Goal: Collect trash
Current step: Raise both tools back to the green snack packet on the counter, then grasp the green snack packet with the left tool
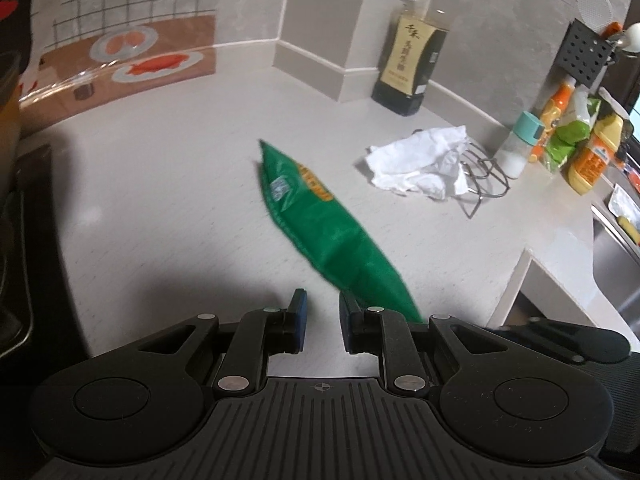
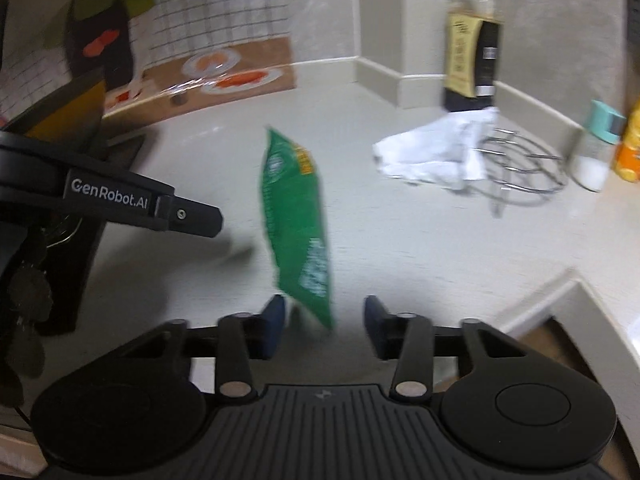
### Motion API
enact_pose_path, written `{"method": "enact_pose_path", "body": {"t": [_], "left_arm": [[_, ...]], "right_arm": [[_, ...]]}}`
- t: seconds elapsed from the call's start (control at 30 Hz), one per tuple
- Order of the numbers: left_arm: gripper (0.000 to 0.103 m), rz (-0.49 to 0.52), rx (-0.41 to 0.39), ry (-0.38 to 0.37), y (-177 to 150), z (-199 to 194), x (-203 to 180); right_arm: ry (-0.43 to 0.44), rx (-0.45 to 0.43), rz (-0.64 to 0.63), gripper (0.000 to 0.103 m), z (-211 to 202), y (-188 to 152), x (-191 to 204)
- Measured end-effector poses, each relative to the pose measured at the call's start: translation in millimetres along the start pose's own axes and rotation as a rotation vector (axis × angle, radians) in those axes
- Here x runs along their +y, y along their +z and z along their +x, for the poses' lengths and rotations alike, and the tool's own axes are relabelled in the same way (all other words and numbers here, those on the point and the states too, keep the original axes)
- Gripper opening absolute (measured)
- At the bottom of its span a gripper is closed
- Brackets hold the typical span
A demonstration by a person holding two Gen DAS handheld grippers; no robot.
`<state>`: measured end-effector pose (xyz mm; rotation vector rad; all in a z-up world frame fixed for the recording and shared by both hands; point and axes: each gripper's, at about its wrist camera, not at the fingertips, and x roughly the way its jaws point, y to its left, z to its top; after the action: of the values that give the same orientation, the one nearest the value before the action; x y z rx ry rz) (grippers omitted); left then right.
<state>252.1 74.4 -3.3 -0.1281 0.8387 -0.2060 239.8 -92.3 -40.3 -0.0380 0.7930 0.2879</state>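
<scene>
Green snack bag (image 2: 298, 224): thin crinkly film, judged light, limp and slippery; best pinched at a flat sealed end. It is hanging above the bench (image 2: 400, 248), its lower corner sitting between the spread fingers of the right hand-held gripper (image 2: 325, 328), not clamped. Left hand-held gripper (image 1: 323, 322) is holding level beside it, parted and empty. Crumpled white tissue (image 1: 420, 164) is lying near the wire rack (image 1: 480, 184).

1. Left tool (image 1: 323, 322): blue-padded fingers (image 1: 298, 320) sit close together with a narrow gap between them, nothing gripped in it.
2. Right tool (image 2: 325, 330): fingers (image 2: 274, 326) spread wide apart, gripping nothing.
3. Right wrist view: the left tool (image 2: 120, 200) shows from the side at the left edge, its black body reaching rightward.
4. Both tools are raised above the surface, pointing forward.
</scene>
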Motion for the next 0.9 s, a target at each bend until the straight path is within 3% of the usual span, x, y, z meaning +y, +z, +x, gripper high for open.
{"method": "enact_pose_path", "body": {"t": [0.13,0.3,0.43,0.6,0.73,0.9], "left_arm": [[0.020,-0.024,0.007,0.006,-5,-4,8],[0.020,-0.026,0.018,0.006,-8,-6,9],[0.020,-0.014,0.023,0.002,-9,-5,5],[0.020,-0.015,0.009,-0.023,-5,-1,1],[0.020,-0.029,-0.053,-0.042,9,4,1],[0.020,0.085,-0.082,-0.047,24,32,-17]], "right_arm": [[0.087,0.050,-0.019,0.018,6,1,17],[0.203,0.089,-0.034,0.017,2,-8,36],[0.213,0.084,-0.046,0.017,-6,-14,42],[0.114,0.027,-0.054,0.021,-27,-17,31],[-0.036,-0.033,-0.028,0.051,-45,-19,8],[-0.156,-0.060,0.093,0.054,-59,-26,-34]]}}
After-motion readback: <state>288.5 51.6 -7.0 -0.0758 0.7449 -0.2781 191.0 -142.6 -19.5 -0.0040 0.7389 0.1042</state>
